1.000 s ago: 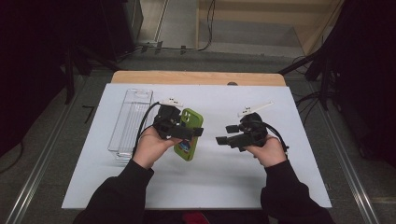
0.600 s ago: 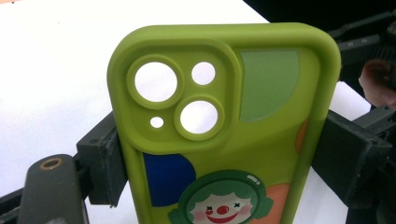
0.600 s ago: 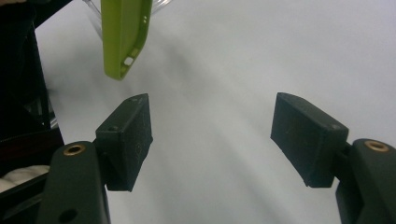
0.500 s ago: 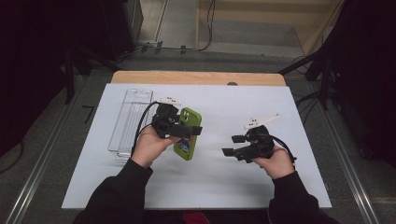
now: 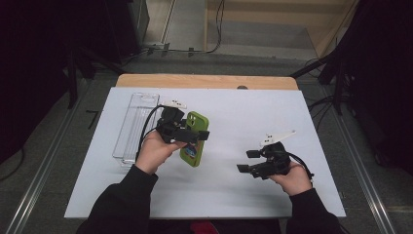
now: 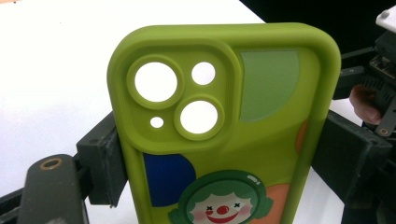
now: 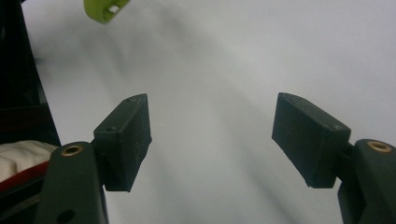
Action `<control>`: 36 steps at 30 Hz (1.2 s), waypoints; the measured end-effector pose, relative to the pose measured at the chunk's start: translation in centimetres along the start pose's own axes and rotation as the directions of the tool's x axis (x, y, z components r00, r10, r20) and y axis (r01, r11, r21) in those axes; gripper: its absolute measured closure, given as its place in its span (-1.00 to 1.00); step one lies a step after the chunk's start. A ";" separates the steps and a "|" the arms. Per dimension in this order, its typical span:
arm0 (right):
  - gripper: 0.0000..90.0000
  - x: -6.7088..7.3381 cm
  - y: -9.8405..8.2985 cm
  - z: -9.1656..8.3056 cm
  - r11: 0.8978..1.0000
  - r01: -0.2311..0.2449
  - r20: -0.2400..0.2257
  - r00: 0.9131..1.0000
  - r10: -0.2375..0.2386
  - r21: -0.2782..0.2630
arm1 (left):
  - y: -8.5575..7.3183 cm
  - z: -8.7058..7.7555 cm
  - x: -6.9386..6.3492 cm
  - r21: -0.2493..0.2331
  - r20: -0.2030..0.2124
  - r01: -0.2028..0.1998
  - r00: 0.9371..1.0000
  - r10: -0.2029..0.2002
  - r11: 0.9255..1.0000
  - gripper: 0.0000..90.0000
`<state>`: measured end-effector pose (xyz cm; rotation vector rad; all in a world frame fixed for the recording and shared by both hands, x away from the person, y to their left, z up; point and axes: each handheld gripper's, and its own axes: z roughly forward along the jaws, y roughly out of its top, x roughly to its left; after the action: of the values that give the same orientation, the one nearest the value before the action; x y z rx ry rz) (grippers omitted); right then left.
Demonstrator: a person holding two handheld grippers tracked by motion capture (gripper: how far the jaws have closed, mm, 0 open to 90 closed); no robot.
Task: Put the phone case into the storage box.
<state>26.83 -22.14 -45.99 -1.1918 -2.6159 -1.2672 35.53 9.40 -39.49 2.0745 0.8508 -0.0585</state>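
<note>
A lime-green phone case [image 5: 197,122] with a clown picture and camera cut-outs is held just above the white sheet, left of centre. My left gripper [image 5: 193,138] is shut on it, pads pressing its two long edges. In the left gripper view the case [image 6: 224,93] stands upright between the two pads [image 6: 105,158]. My right gripper [image 5: 249,161] is at the front right, low over the sheet, open, pointing left. In the right gripper view its jaws [image 7: 212,140] stand wide apart with nothing between them, and a corner of the case [image 7: 105,9] shows at the top left.
A white sheet [image 5: 253,112] covers the table, with a wooden edge [image 5: 204,81] at the back. A clear plastic tray [image 5: 134,124] lies along the sheet's left side, just behind my left hand. Dark floor and cables surround the table.
My right hand has moved toward the front right of the sheet and sunk lower, its jaws still open. The left hand and the case have stayed put.
</note>
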 end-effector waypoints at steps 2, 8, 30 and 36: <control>-0.41 -0.1 -0.5 0.0 1.000 0.000 0.009 1.000 0.000 -0.002 | 0.1 -0.1 0.1 0.003 0.003 0.001 1.000 -0.001 1.000 -0.64; -0.42 -0.2 -1.6 -0.1 1.000 -0.004 0.018 1.000 0.004 0.003 | 0.2 -0.6 0.3 -0.008 0.006 0.021 1.000 -0.021 1.000 -0.64; -0.44 -0.4 -4.1 -1.0 1.000 -0.011 0.045 0.999 0.012 -0.013 | 0.9 -3.6 1.2 -0.026 -0.056 0.035 0.998 -0.037 0.999 -0.64; -0.44 -0.4 -4.1 -1.0 1.000 -0.010 0.041 0.999 0.011 -0.015 | 1.1 -4.6 1.5 -0.035 -0.066 0.038 0.997 -0.040 0.999 -0.64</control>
<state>24.21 -24.64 -48.26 -1.2454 -2.6301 -1.2757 36.09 13.20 -36.37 2.0379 0.9268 0.0044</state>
